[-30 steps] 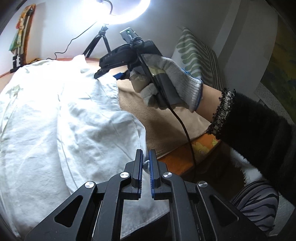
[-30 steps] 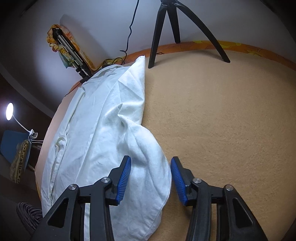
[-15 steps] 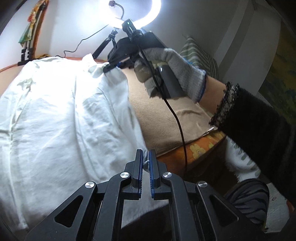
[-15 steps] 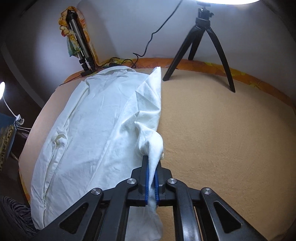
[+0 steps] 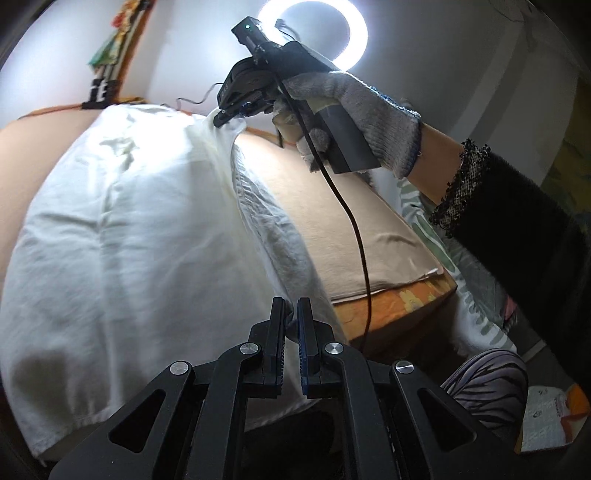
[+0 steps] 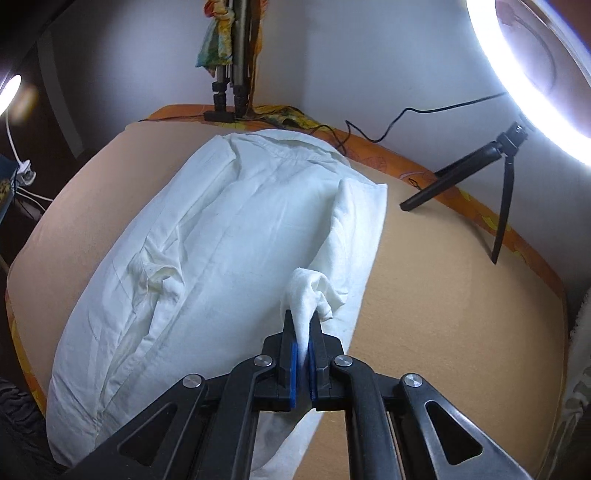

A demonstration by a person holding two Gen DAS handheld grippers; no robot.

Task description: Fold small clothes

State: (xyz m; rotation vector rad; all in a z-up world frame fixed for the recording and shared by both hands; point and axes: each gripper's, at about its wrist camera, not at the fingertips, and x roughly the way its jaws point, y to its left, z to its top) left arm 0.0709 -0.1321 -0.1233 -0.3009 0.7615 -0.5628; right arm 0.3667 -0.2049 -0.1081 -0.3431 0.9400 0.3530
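Both hand-held grippers (image 5: 291, 314) (image 6: 303, 332) clamped, pointing downward

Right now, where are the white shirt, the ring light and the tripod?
Shirt (image 6: 221, 258): right wrist view, middle of the spread cloth.
Ring light (image 5: 356, 35): left wrist view, right side of the glowing ring.
Tripod (image 6: 458, 173): right wrist view, its left leg.

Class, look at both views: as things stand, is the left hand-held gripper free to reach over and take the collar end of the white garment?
Probably not yet. The left hand-held gripper is shut on the near edge of the white garment; the collar end lies uncovered at the far side.
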